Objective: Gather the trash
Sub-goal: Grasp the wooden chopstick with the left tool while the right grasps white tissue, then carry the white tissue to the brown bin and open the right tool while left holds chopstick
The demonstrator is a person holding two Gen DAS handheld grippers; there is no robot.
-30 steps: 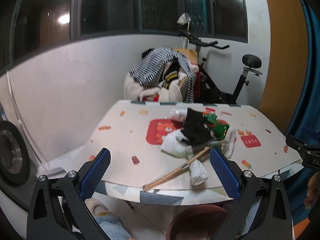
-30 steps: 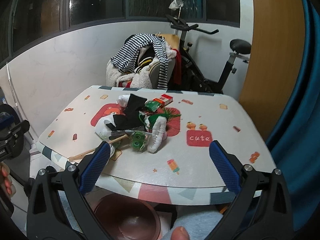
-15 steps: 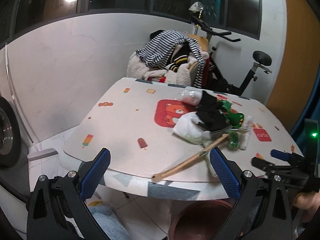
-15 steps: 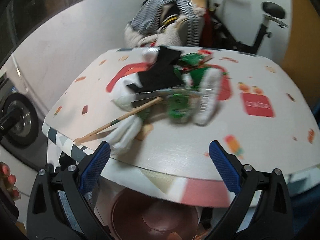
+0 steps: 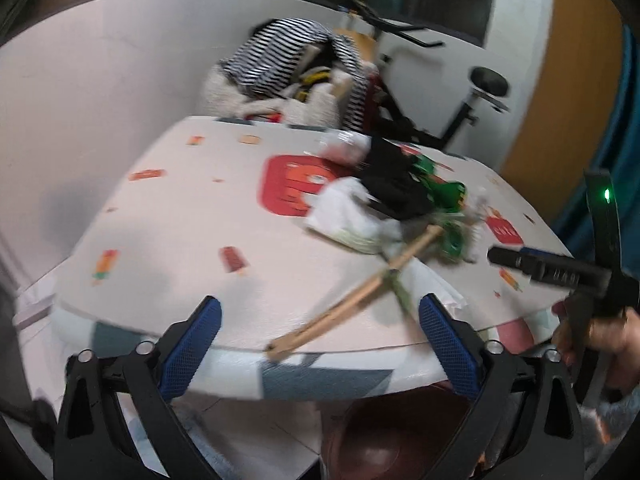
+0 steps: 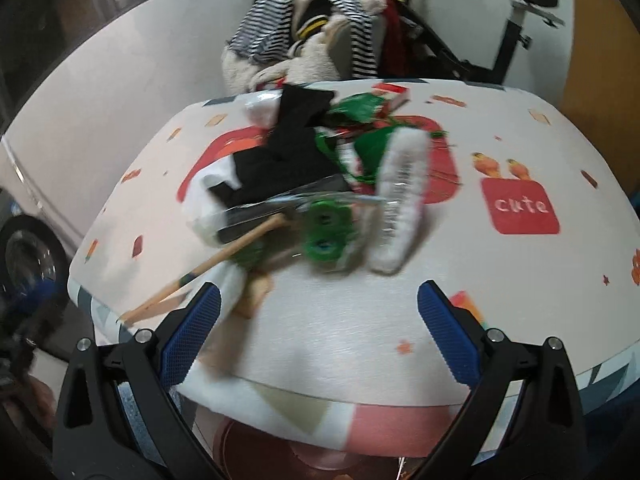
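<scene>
Change: both views closer to the table [image 6: 520, 152] than half a second ago, trash pile [image 6: 320, 168] larger in frame.
Left gripper [image 5: 320, 334]: spread wide, holding nothing, at table's near edge.
Right gripper [image 6: 319, 320]: spread wide, holding nothing, above near edge.
Trash pile: mid-table, 12 o'clock from right gripper, 1 o'clock from left.
Chopsticks [image 5: 352, 300]: overhanging near edge.
Basin [image 6: 320, 448]: below the table, 6 o'clock.

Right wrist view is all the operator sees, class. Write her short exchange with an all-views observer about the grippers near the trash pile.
Operator: Where is the left gripper?
Observer: The left gripper is open at the edge of the white cartoon-print table, with the long wooden stick ahead between its fingers.
Operator: How does mine look from outside?
Observer: The right gripper pokes in over the table's edge, and a small green light glows on its black mount.
</scene>
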